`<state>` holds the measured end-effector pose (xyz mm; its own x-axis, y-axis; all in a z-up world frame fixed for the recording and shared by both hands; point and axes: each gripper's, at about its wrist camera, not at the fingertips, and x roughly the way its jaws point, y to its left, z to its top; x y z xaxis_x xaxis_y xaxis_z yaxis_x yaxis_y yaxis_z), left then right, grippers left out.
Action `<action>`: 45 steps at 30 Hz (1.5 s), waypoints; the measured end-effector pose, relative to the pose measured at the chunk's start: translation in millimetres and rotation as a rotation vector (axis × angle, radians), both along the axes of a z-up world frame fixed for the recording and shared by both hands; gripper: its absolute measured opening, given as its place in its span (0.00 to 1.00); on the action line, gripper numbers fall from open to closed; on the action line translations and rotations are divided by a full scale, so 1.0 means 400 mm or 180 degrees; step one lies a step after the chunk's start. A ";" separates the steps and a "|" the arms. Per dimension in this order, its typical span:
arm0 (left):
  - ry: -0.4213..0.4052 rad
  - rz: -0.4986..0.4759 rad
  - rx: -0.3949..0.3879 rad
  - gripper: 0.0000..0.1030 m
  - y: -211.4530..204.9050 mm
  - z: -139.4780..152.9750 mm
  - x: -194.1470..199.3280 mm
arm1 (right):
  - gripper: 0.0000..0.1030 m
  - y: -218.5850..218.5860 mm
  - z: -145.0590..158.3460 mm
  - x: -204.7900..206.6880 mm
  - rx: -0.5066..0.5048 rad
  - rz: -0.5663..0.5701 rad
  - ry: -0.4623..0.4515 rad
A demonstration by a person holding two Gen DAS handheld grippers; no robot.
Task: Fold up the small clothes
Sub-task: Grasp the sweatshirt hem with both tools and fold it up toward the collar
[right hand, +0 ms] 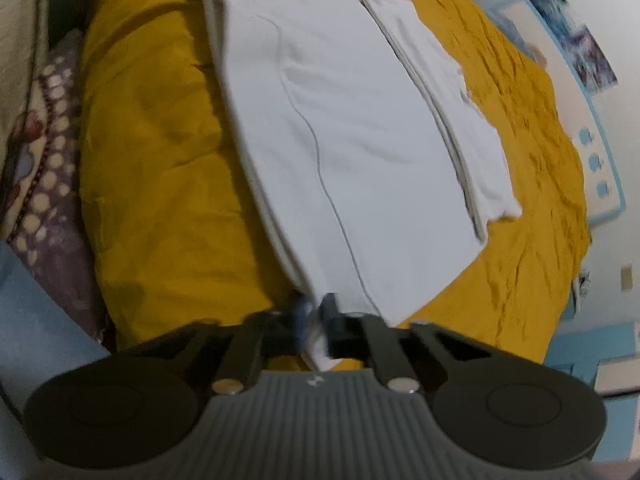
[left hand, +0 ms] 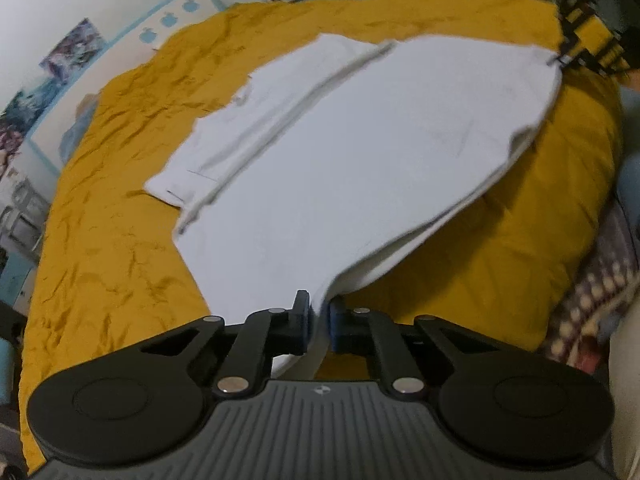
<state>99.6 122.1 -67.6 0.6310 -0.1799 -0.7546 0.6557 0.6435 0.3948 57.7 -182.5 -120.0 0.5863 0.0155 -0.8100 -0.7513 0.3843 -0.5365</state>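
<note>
Pinching the white garment (left hand: 340,168) above the yellow bedspread (left hand: 120,240), left tongs (left hand: 319,314) and right tongs (right hand: 316,316) each grip 1 corner.

We see a white garment (left hand: 340,152) lying on a mustard-yellow blanket (left hand: 120,240). The garment is plain white all over, with thin grey lines along its seams. The left claw (left hand: 319,316) is black, with blue pads (left hand: 334,320) and a grey ribbed body with shiny silver pins. The right claw (right hand: 316,316) has the same black, blue and grey colours. Beside the blanket we see a purple cloth (right hand: 48,152) with cream dots. The wall (right hand: 624,20) is white with light blue trim, blue apple shapes (left hand: 170,20) and a picture (left hand: 76,46) in blue and purple
</note>
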 end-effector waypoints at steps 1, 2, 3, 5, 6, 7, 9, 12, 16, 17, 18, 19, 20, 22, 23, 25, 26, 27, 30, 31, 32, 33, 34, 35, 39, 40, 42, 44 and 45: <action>-0.0023 0.0030 -0.0023 0.08 -0.002 0.009 0.003 | 0.00 -0.001 0.018 0.000 0.0018 0.0021 -0.0026; -0.0053 0.0058 -0.0043 0.08 -0.005 0.020 0.008 | 0.00 -0.002 0.035 -0.002 0.0049 0.0017 -0.0066; -0.0090 0.0087 -0.0075 0.08 -0.007 0.034 0.015 | 0.00 -0.006 0.055 0.001 0.0091 -0.0001 -0.0118; -0.0164 0.0156 -0.0137 0.07 -0.007 0.062 0.031 | 0.00 -0.015 0.102 0.012 0.0181 -0.0053 -0.0282; -0.0219 0.0209 -0.0191 0.07 -0.006 0.082 0.043 | 0.00 -0.020 0.131 0.023 0.0237 -0.0094 -0.0383; -0.0269 0.0260 -0.0240 0.07 -0.005 0.098 0.054 | 0.00 -0.023 0.155 0.034 0.0289 -0.0137 -0.0475; -0.0422 0.0347 -0.0302 0.07 -0.006 0.137 0.083 | 0.00 -0.030 0.200 0.061 0.0376 -0.0233 -0.0637; -0.0645 0.0396 -0.0285 0.07 -0.014 0.186 0.135 | 0.00 -0.035 0.256 0.122 0.0400 -0.0255 -0.0818; -0.0929 0.0381 -0.0208 0.07 -0.037 0.242 0.235 | 0.00 -0.040 0.328 0.233 0.0441 -0.0318 -0.1105; -0.0991 0.0375 -0.0194 0.07 -0.043 0.254 0.262 | 0.00 -0.043 0.345 0.261 0.0468 -0.0344 -0.1154; -0.1067 0.0368 -0.0176 0.07 -0.050 0.267 0.295 | 0.00 -0.047 0.360 0.293 0.0501 -0.0375 -0.1199; -0.1131 0.0362 -0.0157 0.07 -0.055 0.278 0.322 | 0.00 -0.051 0.377 0.330 0.0524 -0.0405 -0.1245; -0.1186 0.0358 -0.0140 0.07 -0.061 0.286 0.351 | 0.00 -0.054 0.389 0.359 0.0534 -0.0421 -0.1284; -0.1251 0.0369 -0.0124 0.07 -0.075 0.305 0.419 | 0.00 -0.055 0.412 0.435 0.0520 -0.0471 -0.1384; -0.1279 0.0376 -0.0107 0.07 -0.081 0.311 0.454 | 0.00 -0.054 0.421 0.468 0.0525 -0.0498 -0.1420; -0.1327 0.0395 -0.0046 0.07 -0.093 0.310 0.508 | 0.00 -0.050 0.437 0.539 0.0528 -0.0551 -0.1516; -0.1327 0.0419 -0.0030 0.07 -0.100 0.310 0.547 | 0.00 -0.048 0.441 0.569 0.0529 -0.0578 -0.1552; -0.1338 0.0441 -0.0029 0.07 -0.104 0.307 0.573 | 0.00 -0.046 0.443 0.606 0.0540 -0.0616 -0.1574; -0.1352 0.0492 -0.0058 0.07 -0.113 0.291 0.660 | 0.00 -0.038 0.429 0.722 0.0538 -0.0715 -0.1631; -0.1337 0.0508 -0.0068 0.07 -0.114 0.283 0.686 | 0.00 -0.037 0.420 0.759 0.0545 -0.0753 -0.1630; -0.1322 0.0521 -0.0063 0.07 -0.118 0.269 0.724 | 0.00 -0.036 0.408 0.796 0.0551 -0.0777 -0.1629; -0.1304 0.0533 -0.0045 0.07 -0.119 0.256 0.744 | 0.00 -0.036 0.394 0.831 0.0558 -0.0799 -0.1618; -0.1283 0.0541 -0.0040 0.07 -0.120 0.242 0.766 | 0.00 -0.036 0.376 0.875 0.0573 -0.0834 -0.1598; -0.1260 0.0548 -0.0037 0.07 -0.119 0.226 0.787 | 0.00 -0.035 0.359 0.907 0.0590 -0.0867 -0.1580; -0.1075 0.0624 -0.0033 0.07 -0.121 0.137 0.891 | 0.00 -0.032 0.270 1.043 0.0634 -0.0977 -0.1441; -0.1038 0.0640 -0.0013 0.07 -0.122 0.115 0.909 | 0.00 -0.028 0.238 1.070 0.0605 -0.0982 -0.1400; -0.0930 0.0681 -0.0013 0.07 -0.120 0.068 0.943 | 0.00 -0.023 0.188 1.114 0.0579 -0.0992 -0.1334; -0.0842 0.0701 -0.0008 0.07 -0.116 0.027 0.966 | 0.00 -0.020 0.138 1.163 0.0553 -0.1005 -0.1252; -0.0795 0.0707 -0.0006 0.07 -0.113 0.006 0.975 | 0.00 -0.020 0.114 1.183 0.0540 -0.1017 -0.1218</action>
